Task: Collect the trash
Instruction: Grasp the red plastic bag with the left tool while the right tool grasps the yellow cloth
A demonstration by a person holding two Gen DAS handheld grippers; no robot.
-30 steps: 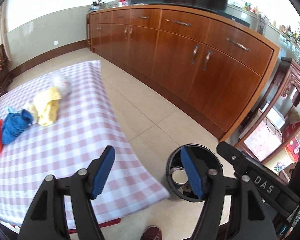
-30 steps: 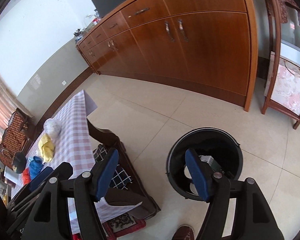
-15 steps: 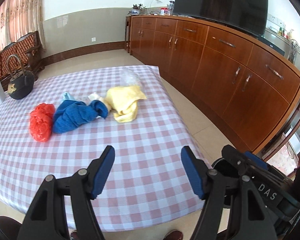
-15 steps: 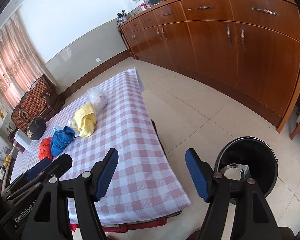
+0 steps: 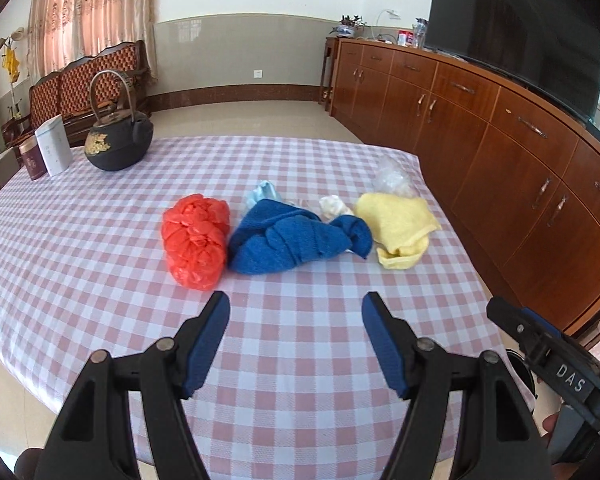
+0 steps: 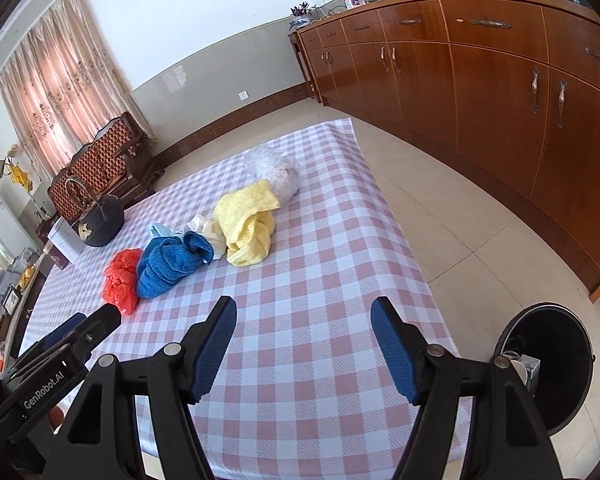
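Big table under a pink-and-white checked cloth [image 5: 300, 360] filling most of the space ahead of and below both grippers. Long brown wooden sideboard [image 5: 500, 152] running off to the right, dark flat TV screen [image 5: 512, 28] on top of it. Round black trash bin [image 6: 556, 360] down on the tiled floor at the table's corner, low and right of the right gripper [image 6: 304, 320], already with a pale cup and a small carton inside. Black cast-iron kettle with a looped handle [image 5: 118, 140] way off at the far left end, a white box [image 5: 54, 146] and a dark red tin [image 5: 32, 158] just beside it. Then the trash pile, straight ahead of the left gripper [image 5: 296, 312] in a row: crumpled blue towel [image 5: 296, 240] dead centre, crumpled yellow cloth [image 5: 400, 228] to its right, scrunched red plastic bag [image 5: 196, 236] touching the towel on the left, clear plastic bag [image 6: 276, 172] behind the yellow cloth, little wad of white paper [image 5: 334, 206] and a bit of light blue plastic [image 5: 262, 194] poking out behind the towel. From the right gripper, same pile further off and up to the left. Both grippers hovering over bare cloth near the table's front edge, blue pads [image 5: 208, 332] spread well apart, nothing between them, not touching any of it.
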